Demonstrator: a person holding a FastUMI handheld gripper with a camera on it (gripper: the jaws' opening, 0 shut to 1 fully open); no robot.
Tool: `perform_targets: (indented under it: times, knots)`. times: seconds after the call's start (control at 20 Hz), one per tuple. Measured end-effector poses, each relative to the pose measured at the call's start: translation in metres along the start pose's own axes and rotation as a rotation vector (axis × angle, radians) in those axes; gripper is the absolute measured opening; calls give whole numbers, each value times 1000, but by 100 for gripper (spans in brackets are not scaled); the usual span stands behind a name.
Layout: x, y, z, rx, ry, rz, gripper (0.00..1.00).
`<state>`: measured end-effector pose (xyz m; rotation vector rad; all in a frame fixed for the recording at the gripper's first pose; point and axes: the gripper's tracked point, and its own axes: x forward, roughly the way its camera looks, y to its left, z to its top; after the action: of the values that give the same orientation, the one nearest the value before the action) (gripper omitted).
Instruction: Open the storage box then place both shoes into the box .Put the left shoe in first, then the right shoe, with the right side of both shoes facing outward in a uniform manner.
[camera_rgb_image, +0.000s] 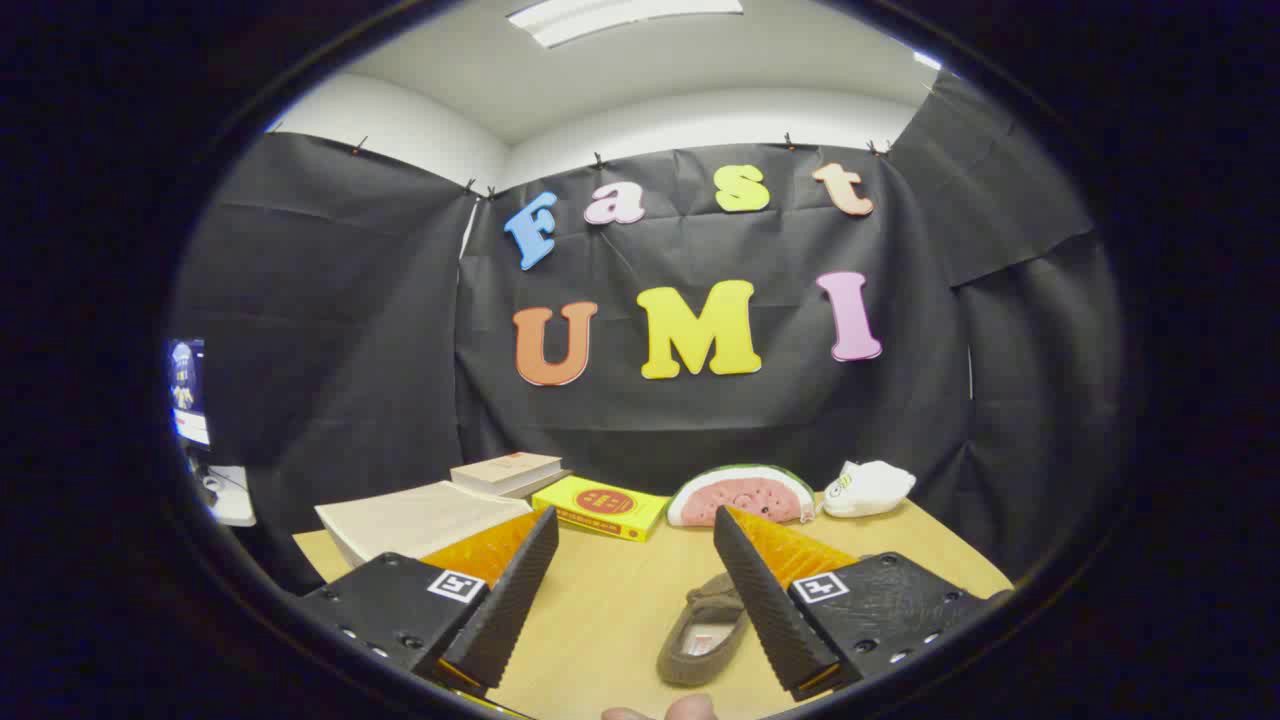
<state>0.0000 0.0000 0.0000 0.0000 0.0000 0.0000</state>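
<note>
A brown shoe (705, 630) lies on the table (620, 600), low between the fingers of the hand-held gripper (635, 525) and close against the inner face of the right finger (765, 590), its opening up. Its long axis runs roughly along the fingers' direction, slanting slightly rightward going away. The fingers stand wide apart, holding nothing. Beyond the left fingertip sits a pale flat box (420, 520), likely the storage box; ahead lie a yellow book (600, 507) and a watermelon cushion (742, 495).

Bare worktop (610, 600) lies open between the gripper (635, 530)'s wide-spread fingers. A shoe (705, 630) lies beside the right finger. Books (420, 520), a yellow box (600, 507) and a watermelon toy (742, 495) line the far edge.
</note>
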Motion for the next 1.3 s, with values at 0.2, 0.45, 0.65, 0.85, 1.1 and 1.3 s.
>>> perform_targets:
  times: [0.2, 0.45, 0.65, 0.85, 1.1, 1.3]
  knots:
    - [34, 12, -15, -45, 8, 72, 95]
    - [30, 27, -22, -22, 28, 81, 96]
    - [28, 42, -22, -22, 27, 75, 96]
    - [33, 58, -15, 26, 11, 93, 95]
    - [42, 77, -17, 59, 32, 120, 95]
    - [46, 109, -33, 114, 69, 160, 95]
